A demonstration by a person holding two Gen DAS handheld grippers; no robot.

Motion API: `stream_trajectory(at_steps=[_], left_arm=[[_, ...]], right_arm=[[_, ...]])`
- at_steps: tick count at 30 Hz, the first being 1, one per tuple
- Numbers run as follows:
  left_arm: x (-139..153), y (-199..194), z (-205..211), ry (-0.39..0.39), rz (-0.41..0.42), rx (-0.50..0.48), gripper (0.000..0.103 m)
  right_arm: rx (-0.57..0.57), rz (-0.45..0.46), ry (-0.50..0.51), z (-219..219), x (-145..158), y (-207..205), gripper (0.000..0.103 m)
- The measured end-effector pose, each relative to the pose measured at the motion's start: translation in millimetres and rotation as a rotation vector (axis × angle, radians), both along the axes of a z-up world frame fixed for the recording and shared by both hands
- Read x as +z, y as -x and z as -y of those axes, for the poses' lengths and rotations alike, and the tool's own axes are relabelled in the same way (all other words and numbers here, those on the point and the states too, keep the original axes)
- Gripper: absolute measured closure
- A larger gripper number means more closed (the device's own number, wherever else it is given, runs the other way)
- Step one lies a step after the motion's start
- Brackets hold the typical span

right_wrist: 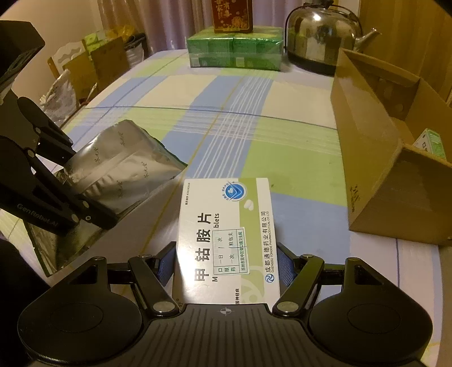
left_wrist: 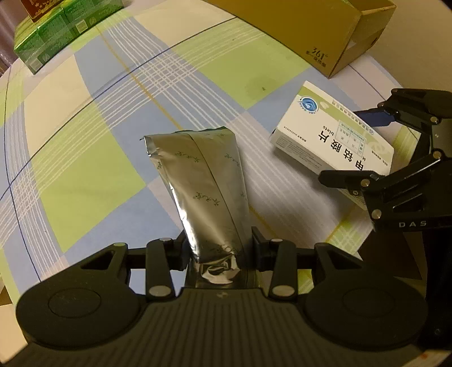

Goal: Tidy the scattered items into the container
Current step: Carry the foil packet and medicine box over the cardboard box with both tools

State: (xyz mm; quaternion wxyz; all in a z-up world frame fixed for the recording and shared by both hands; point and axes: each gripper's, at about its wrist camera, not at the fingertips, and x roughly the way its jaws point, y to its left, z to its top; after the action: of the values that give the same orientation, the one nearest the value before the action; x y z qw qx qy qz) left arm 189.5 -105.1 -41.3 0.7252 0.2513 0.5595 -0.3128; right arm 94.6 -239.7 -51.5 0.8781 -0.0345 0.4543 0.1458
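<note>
Table: covered by a checked cloth (right_wrist: 254, 146) in blue, green and cream.
Container: an open cardboard box (right_wrist: 375, 158) at the right of the table, printed "361°" on its side; a small green-and-white carton (right_wrist: 430, 144) lies inside.
Kettle: a steel kettle (right_wrist: 322, 34) stands behind the box.
Green packs: a shrink-wrapped block of green cartons (right_wrist: 234, 48) at the far edge, with a red box (right_wrist: 231, 14) bearing gold characters on top.
Foil pouch: a silver pouch (left_wrist: 203, 180) with small repeated characters, too small to read, lifted off the cloth.
Medicine box: a white-and-green tablet box (right_wrist: 226, 237), printed "甲钴胺片", "blets" and "CHENGDU TONGDE PHARMACEUTICAL CO.,LTD", with a dosage sticker; raised above the cloth, left of the container.
Left gripper (left_wrist: 219, 248): marked "GenRobot.AI"; jaws narrowed, clamping the pouch's lower end.
Right gripper (right_wrist: 226, 268): marked "DAS"; blue pads pressed on the tablet box's long sides, about half spread.
</note>
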Motion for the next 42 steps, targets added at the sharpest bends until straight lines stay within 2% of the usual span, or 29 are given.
stream_trajectory(at_steps=[19, 31, 42], left_arm=[[30.1, 15.5, 27.3, 0.026, 0.058, -0.029, 0.067], [58.2, 30.5, 67.0, 0.069, 0.095, -0.082, 0.067], [91.2, 21.0, 123.3, 0.13, 0.112, -0.119, 0.067]], right_arm=[[-0.059, 0.079, -0.004, 22.9, 33.9, 23.3, 0.035], [-0.141, 0.14, 0.011, 58.8, 63.1, 32.9, 0.035], [-0.212, 0.219, 0.045, 110.4, 103.5, 23.9, 0.035]])
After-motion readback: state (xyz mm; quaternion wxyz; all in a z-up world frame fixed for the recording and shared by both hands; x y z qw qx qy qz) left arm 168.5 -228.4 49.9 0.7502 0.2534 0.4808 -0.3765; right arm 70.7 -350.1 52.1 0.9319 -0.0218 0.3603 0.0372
